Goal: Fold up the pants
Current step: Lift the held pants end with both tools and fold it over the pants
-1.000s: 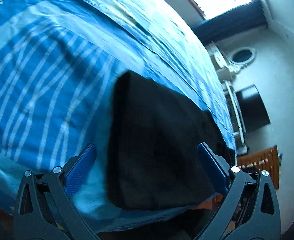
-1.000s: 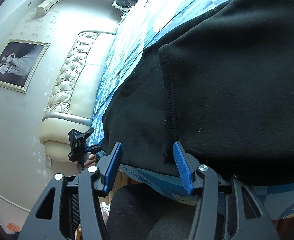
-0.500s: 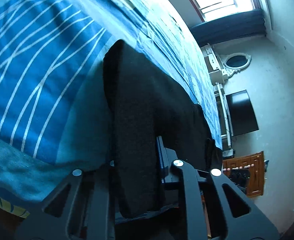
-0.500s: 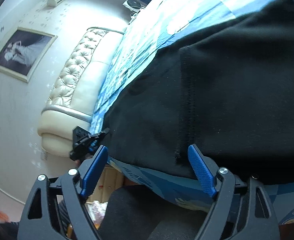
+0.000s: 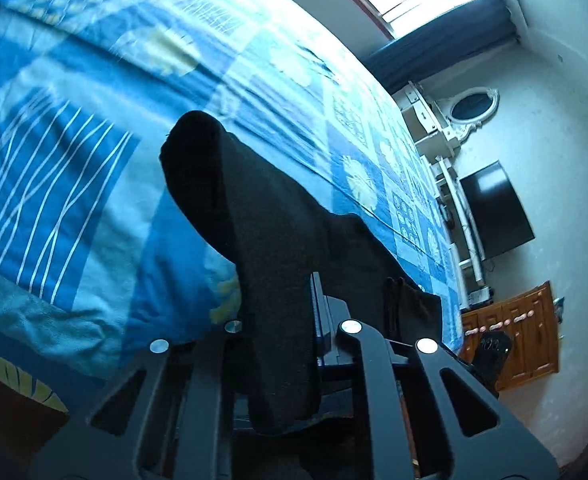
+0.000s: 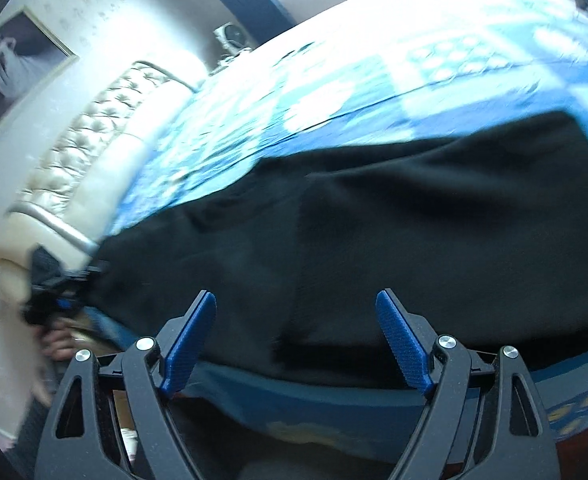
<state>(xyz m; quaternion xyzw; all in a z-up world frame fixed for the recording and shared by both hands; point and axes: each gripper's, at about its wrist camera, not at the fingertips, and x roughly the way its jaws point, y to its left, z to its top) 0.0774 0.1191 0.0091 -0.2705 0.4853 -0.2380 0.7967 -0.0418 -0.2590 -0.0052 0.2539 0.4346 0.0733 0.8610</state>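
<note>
Gripping a raised fold of the black pants (image 5: 278, 280), our left gripper (image 5: 282, 344) has its fingers clenched on the cloth at the near edge of the bed (image 5: 94, 168). Our right gripper (image 6: 294, 336) hovers released over the pants.

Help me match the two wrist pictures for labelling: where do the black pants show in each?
Left wrist: the black pants run from centre down to the bottom middle, pinched in the left gripper.
Right wrist: the pants span the middle band, just beyond the open right gripper.
Shared landmark: the blue patterned bedspread under them.
</note>
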